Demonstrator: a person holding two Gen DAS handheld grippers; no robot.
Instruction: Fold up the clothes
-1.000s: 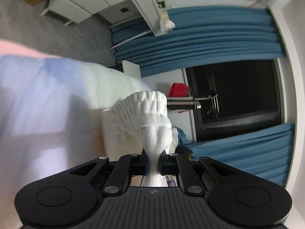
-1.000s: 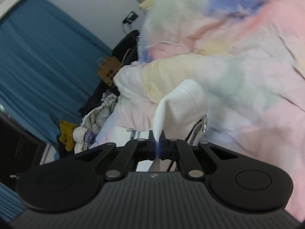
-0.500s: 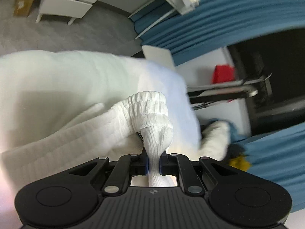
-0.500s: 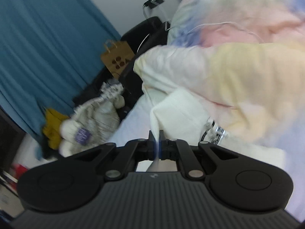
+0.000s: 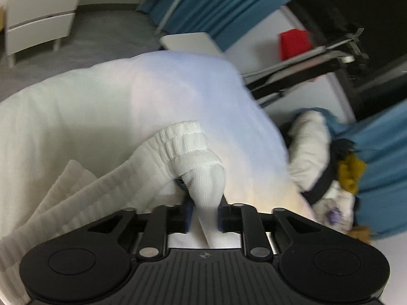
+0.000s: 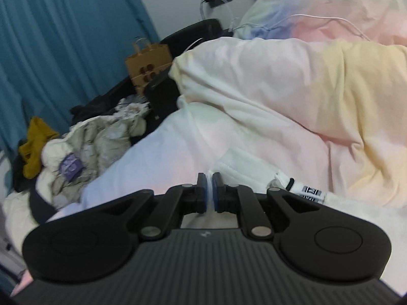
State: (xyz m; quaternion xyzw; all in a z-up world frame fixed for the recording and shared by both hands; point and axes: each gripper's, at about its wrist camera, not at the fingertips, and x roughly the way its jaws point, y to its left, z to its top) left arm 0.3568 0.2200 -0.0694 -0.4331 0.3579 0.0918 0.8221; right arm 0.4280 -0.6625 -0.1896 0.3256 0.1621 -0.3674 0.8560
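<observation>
- Covering the bed (image 6: pixel 157 157), a pastel duvet (image 6: pixel 330 81) bunches behind the white garment (image 5: pixel 84 178).
- Beside the bed's far edge lies a heap of clothes (image 6: pixel 84 142), with a brown paper bag (image 6: pixel 147 63) beyond it.
- The garment rests on the bed, its ribbed cuff (image 5: pixel 203 178) between the fingers of the left gripper (image 5: pixel 203 218), whose jaws are opening around it.
- The right gripper (image 6: pixel 209 190) is nearly closed, its jaws opening on a thin white fabric edge.
</observation>
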